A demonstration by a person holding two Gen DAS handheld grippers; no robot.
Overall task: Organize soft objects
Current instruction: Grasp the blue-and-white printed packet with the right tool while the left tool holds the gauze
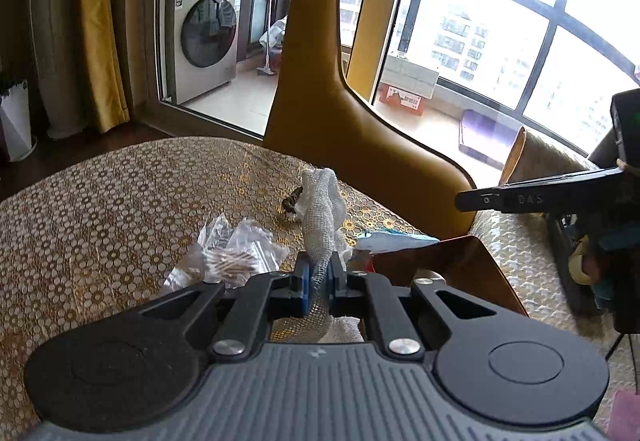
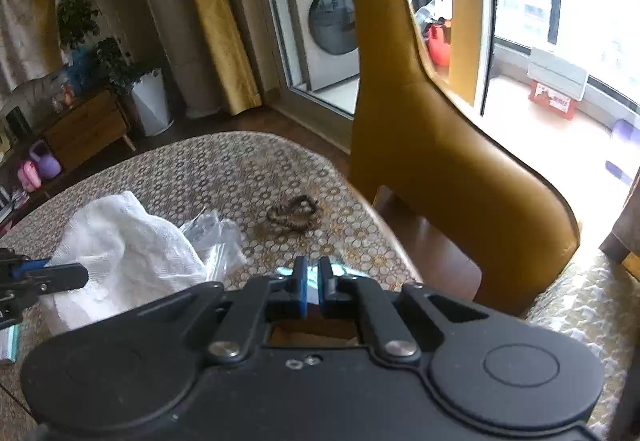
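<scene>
On the patterned tablecloth (image 1: 100, 209) we see the soft items gathered near the table's far edge. Between the blue pads of our left gripper (image 1: 319, 277) a strip of white gauze (image 1: 322, 217) is pinched; the jaws stand nearly together on the cloth, and the strip rises ahead of the fingers, twisted and roughly upright. From the right wrist view the same gauze (image 2: 124, 253) appears as a larger crumpled mass resting on the table, with the left gripper (image 2: 60, 277) entering from the left edge against it. Just beside the gauze lies a clear plastic bag of wooden sticks (image 1: 236, 257), touching the tablecloth. Beyond it, near the table edge, sits a small dark braided hair tie (image 2: 291, 216), apart from the bag. Our right gripper (image 2: 313, 281) has its jaws drawn close, a narrow gap remaining; a light blue item (image 2: 342, 269) shows just ahead of the fingers, but we cannot tell whether it is gripped. A yellow chair (image 2: 432, 161) stands against the far side of the table, and a washing machine (image 1: 204, 37) is visible behind the glass door.
</scene>
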